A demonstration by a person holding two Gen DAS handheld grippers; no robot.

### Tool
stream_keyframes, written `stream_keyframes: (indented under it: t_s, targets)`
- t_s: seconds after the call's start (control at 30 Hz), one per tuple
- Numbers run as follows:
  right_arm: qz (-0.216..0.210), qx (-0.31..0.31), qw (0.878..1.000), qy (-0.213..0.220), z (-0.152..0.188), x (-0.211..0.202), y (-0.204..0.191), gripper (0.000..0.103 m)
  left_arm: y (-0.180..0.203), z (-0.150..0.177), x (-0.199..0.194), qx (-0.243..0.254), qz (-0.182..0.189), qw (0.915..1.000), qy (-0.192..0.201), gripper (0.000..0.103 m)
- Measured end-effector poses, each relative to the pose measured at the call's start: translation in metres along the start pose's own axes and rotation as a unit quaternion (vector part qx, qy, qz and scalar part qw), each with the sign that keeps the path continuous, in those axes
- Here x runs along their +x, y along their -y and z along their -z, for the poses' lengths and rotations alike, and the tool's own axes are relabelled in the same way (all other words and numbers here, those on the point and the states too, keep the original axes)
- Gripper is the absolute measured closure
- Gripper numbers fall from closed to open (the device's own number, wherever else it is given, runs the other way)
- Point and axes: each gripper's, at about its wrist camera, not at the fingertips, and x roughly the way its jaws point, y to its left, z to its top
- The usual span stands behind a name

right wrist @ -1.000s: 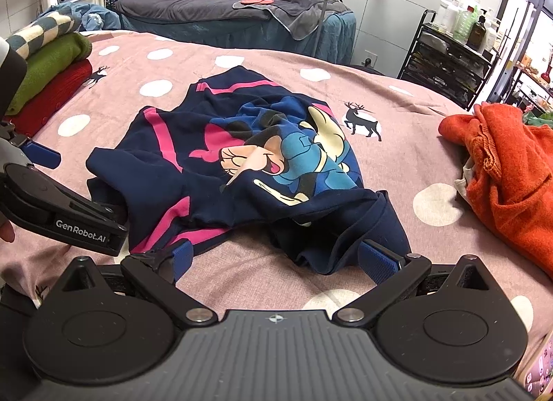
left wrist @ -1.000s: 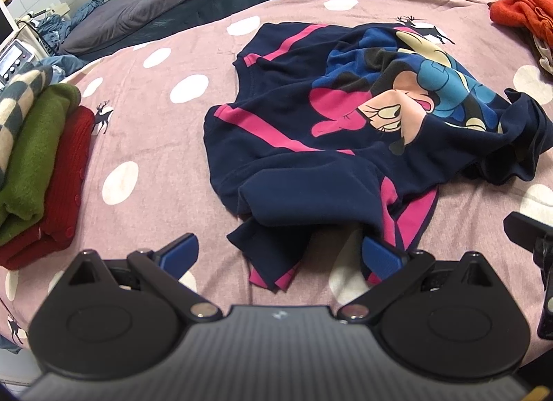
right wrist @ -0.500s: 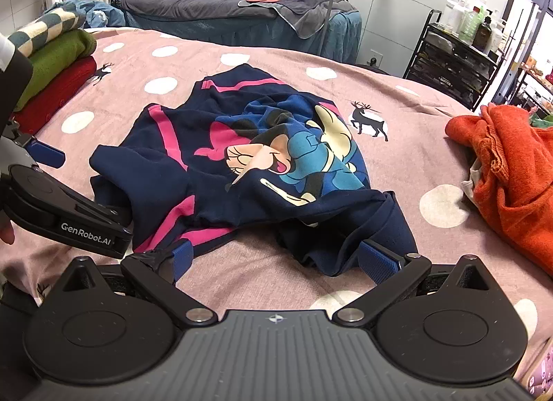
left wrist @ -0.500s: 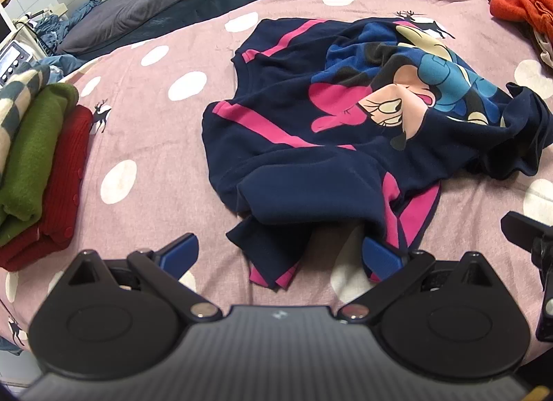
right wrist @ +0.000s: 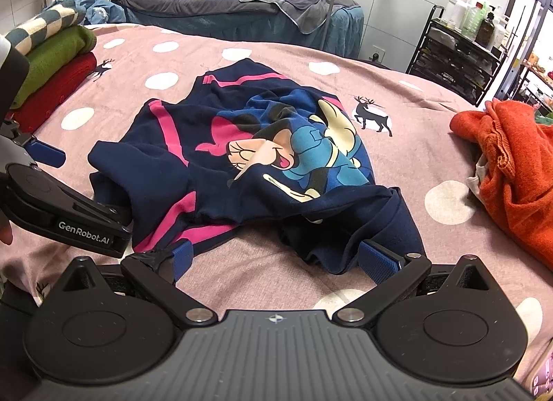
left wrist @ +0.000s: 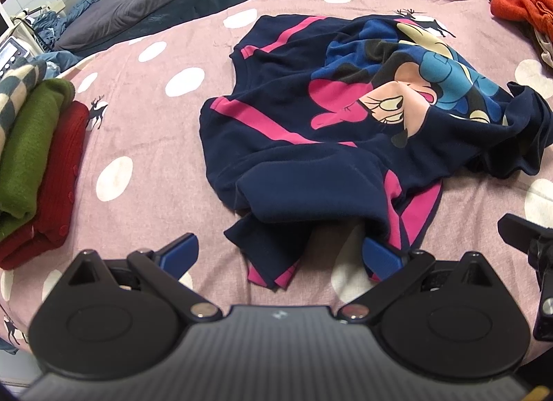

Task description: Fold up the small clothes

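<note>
Because the navy sweatshirt [left wrist: 311, 145] lies crumpled on the pink spotted bed cover [left wrist: 145, 131], the left wrist view shows soft, limp knit that should drape and bunch rather than hold a shape — light, not slippery, not fragile. It fills the view from centre toward 2 o'clock, its cuffed sleeve end [left wrist: 273, 262] hanging toward 6 o'clock between the fingers of the left hand-held gripper [left wrist: 280, 255], which is spread wide and grips nothing. Its right blue pad [left wrist: 382, 257] sits just at the pink-striped hem. A stack of folded clothes [left wrist: 34, 166] rests at 9 o'clock, an orange garment [left wrist: 522, 3] at 1 o'clock.

In the right wrist view, the same sweatshirt [right wrist: 249, 162] sits at centre, a rumpled navy fold [right wrist: 376, 228] reaching down toward 5 o'clock. The right hand-held gripper [right wrist: 283, 259] is likewise wide open and empty, its right pad touching that fold. Seams, cuffs or hem corners look the best holds — thick enough to pinch firmly.
</note>
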Motion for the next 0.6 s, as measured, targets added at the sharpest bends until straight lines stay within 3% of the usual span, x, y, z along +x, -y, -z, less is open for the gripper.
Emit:
stream_keyframes:
  t_s: [0.23, 0.37, 0.5, 0.6]
  targets:
    - [-0.001, 0.005, 1.0, 0.005, 0.0, 0.003, 0.002, 0.0, -0.003, 0.0, 0.003, 0.001, 0.009, 0.9999, 0.014, 0.0]
    - [-0.006, -0.002, 0.999, 0.05, 0.001, -0.004, 0.005, 0.0, -0.022, 0.0, 0.008, -0.017, 0.017, 0.999, 0.037, 0.0]
    - [-0.006, -0.023, 0.995, 0.098, 0.0, -0.009, 0.009, 0.0, -0.061, 0.0, 0.02, -0.069, -0.01, 0.9963, 0.051, 0.0]
    - [-0.039, -0.042, 0.992, 0.109, -0.003, -0.004, 0.0, 0.0, -0.086, 0.004, 0.029, -0.095, -0.039, 0.9933, 0.051, 0.0]
